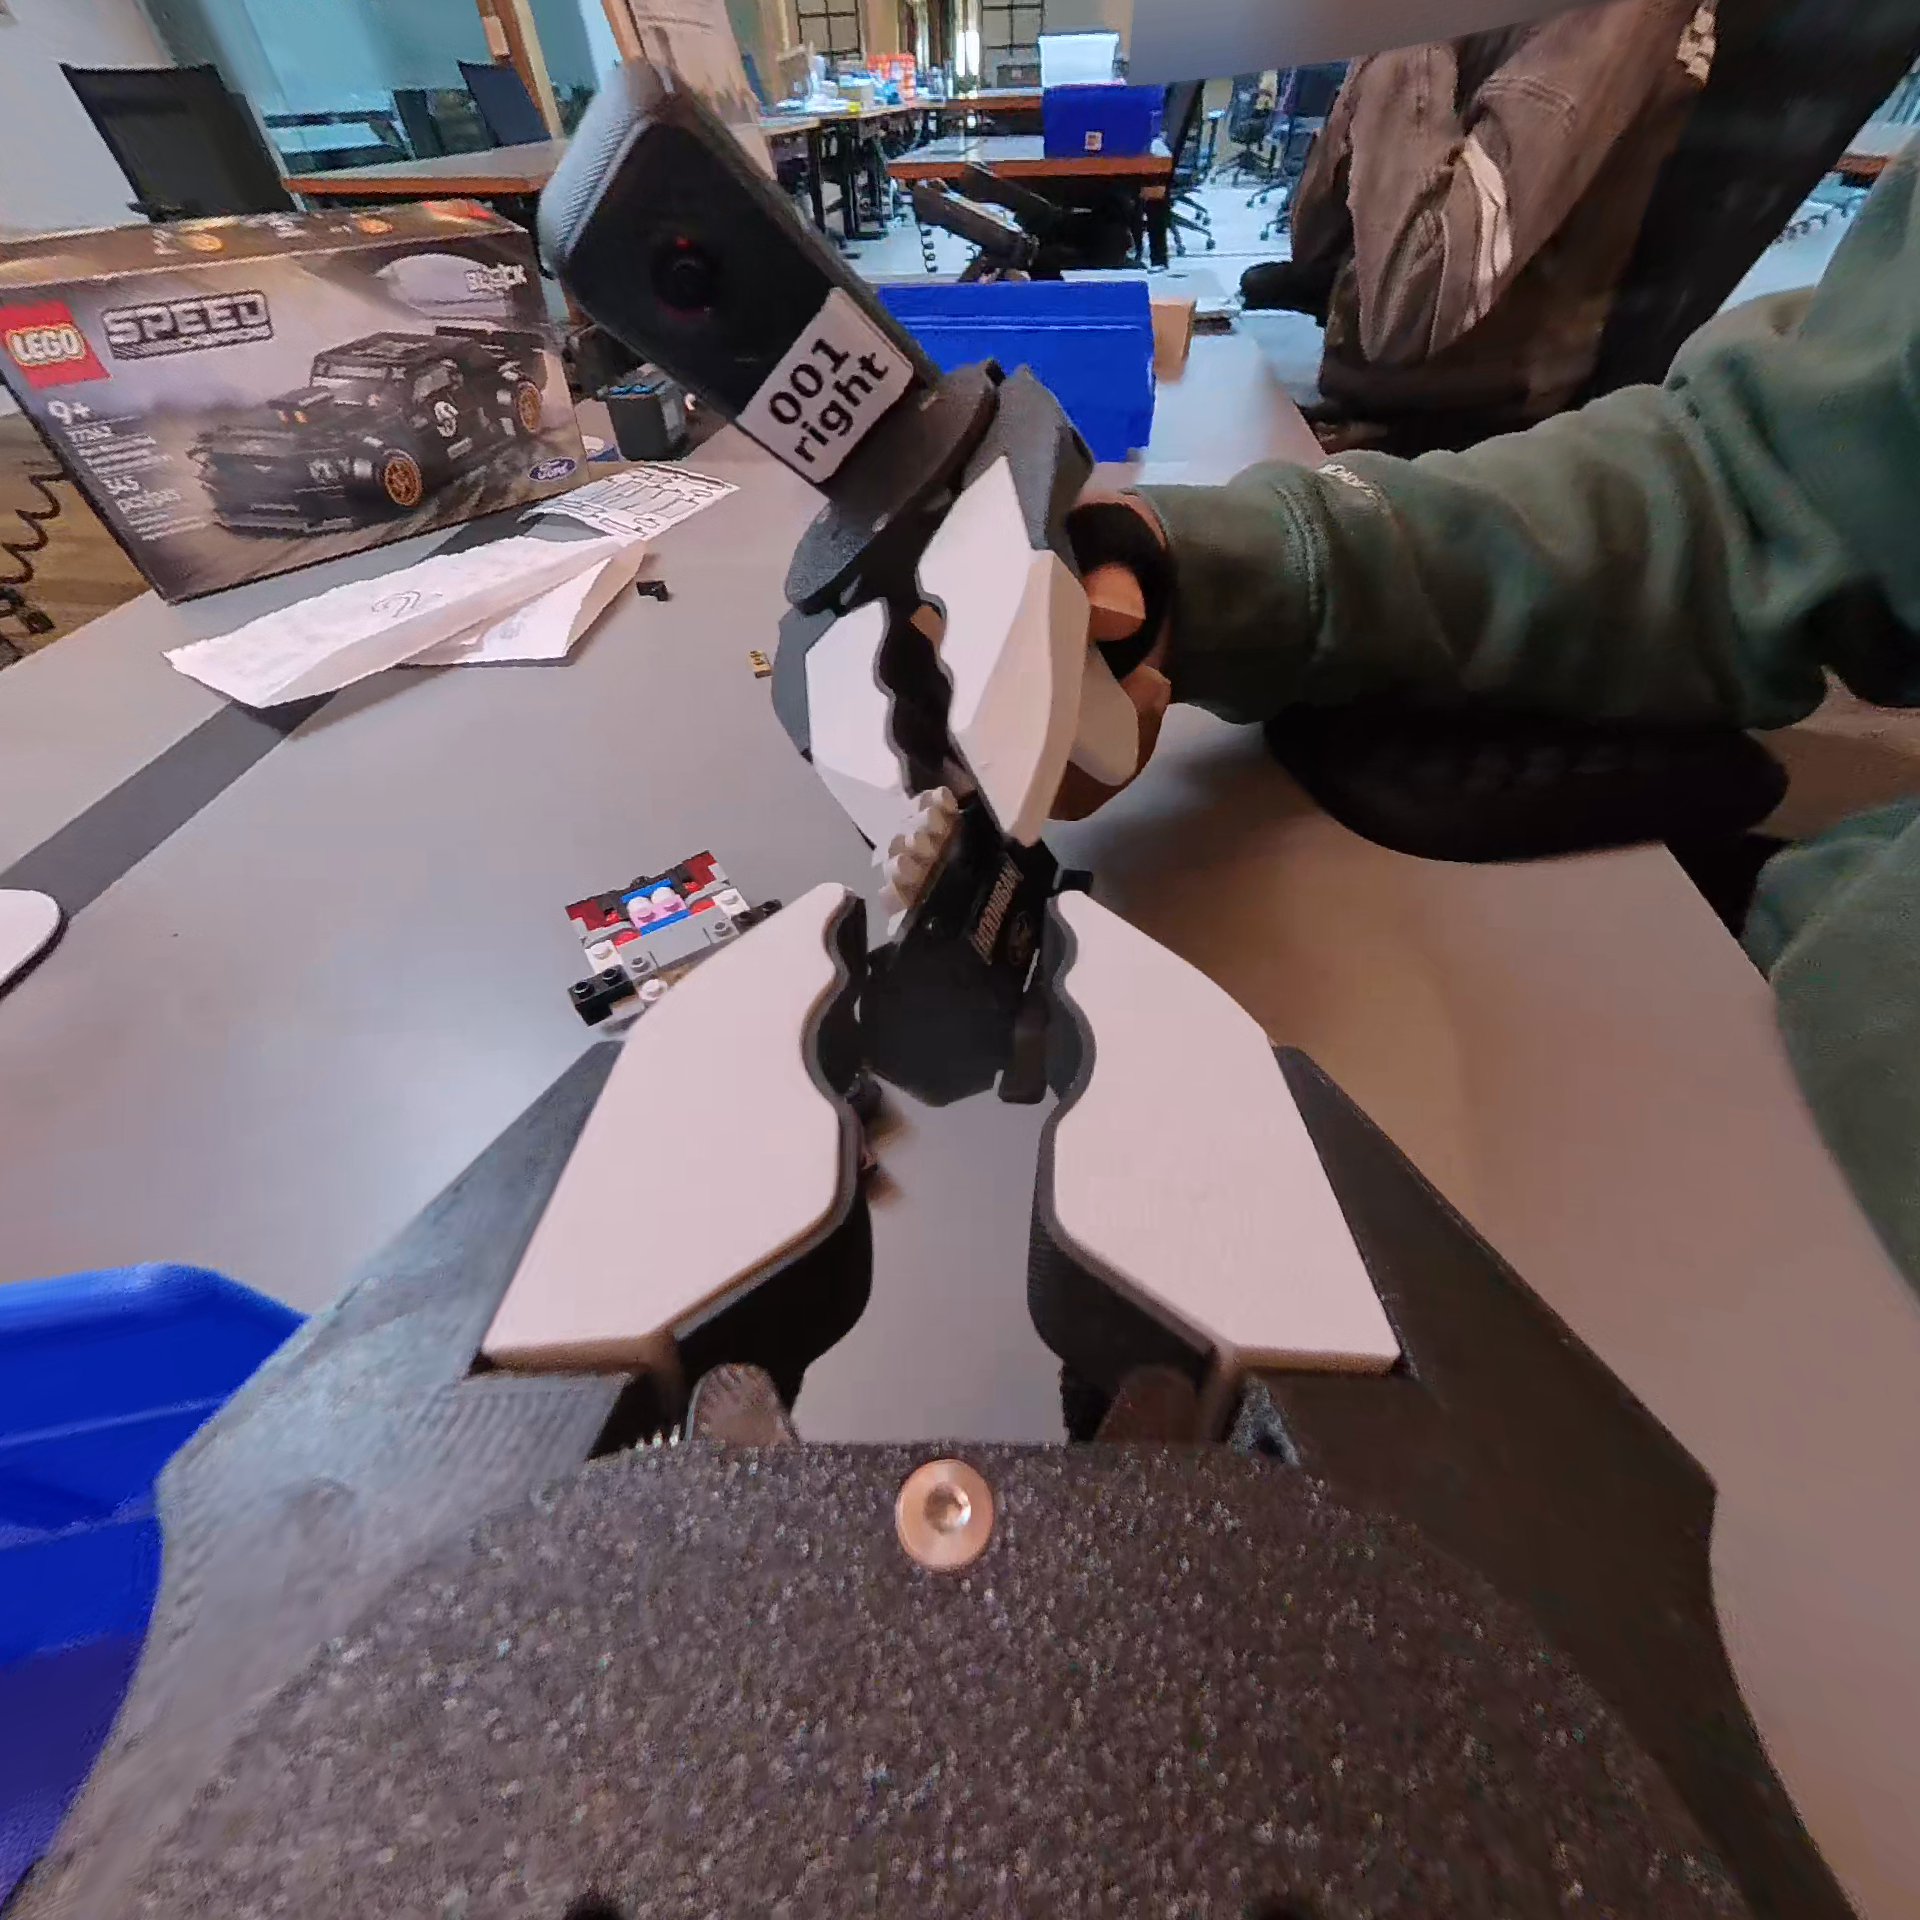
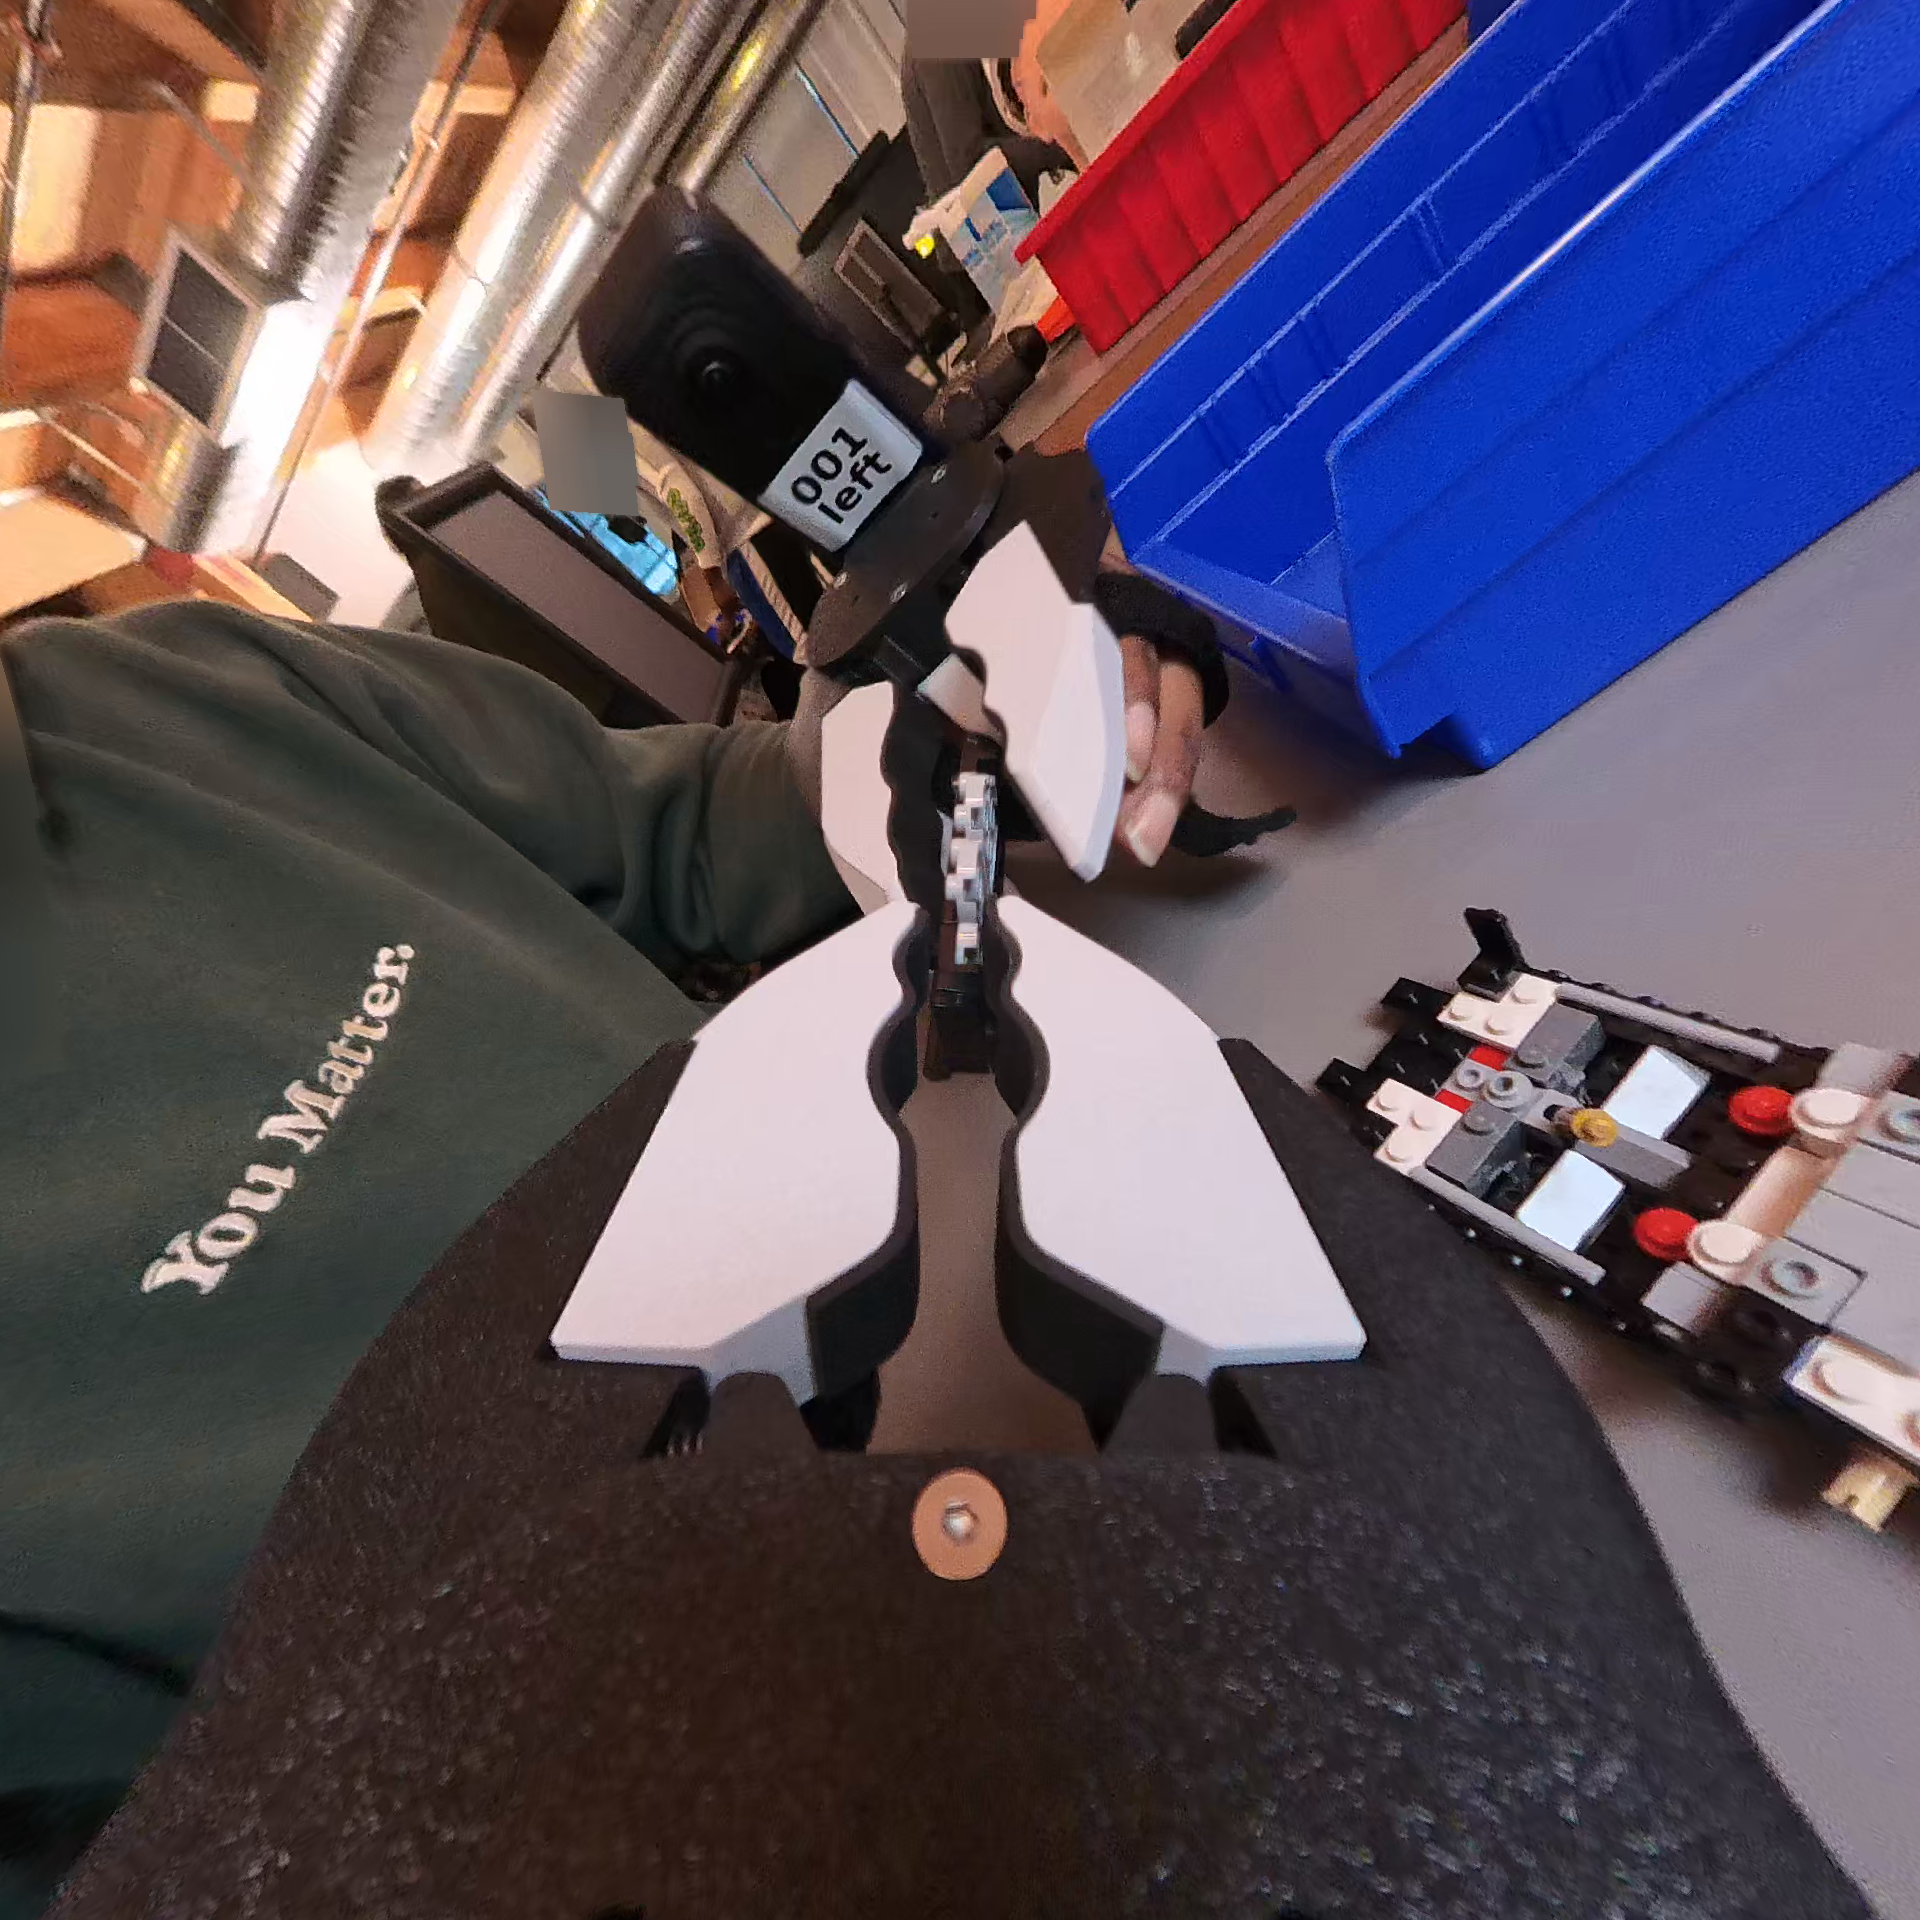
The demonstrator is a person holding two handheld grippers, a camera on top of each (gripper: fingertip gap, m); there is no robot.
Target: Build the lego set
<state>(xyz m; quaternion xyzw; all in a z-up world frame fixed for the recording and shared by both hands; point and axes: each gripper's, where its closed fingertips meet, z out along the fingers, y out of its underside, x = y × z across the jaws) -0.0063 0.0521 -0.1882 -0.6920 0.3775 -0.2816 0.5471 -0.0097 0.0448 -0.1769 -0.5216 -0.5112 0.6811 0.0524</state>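
Both grippers meet above the grey tabletop (image 1: 364, 935) on one black brick assembly (image 1: 956, 997); the left gripper (image 1: 951, 997) has its fingers clamped on the assembly's lower black end; the right gripper (image 2: 961, 997) has its fingers closed on the end bearing white toothed pieces (image 2: 968, 831); a partly built brick chassis (image 2: 1621, 1164) lies on the tabletop beside them; blue bins (image 2: 1558, 416) stand behind; a boxed brick set (image 1: 281, 384) and paper sheets (image 1: 416, 623) lie farther off.
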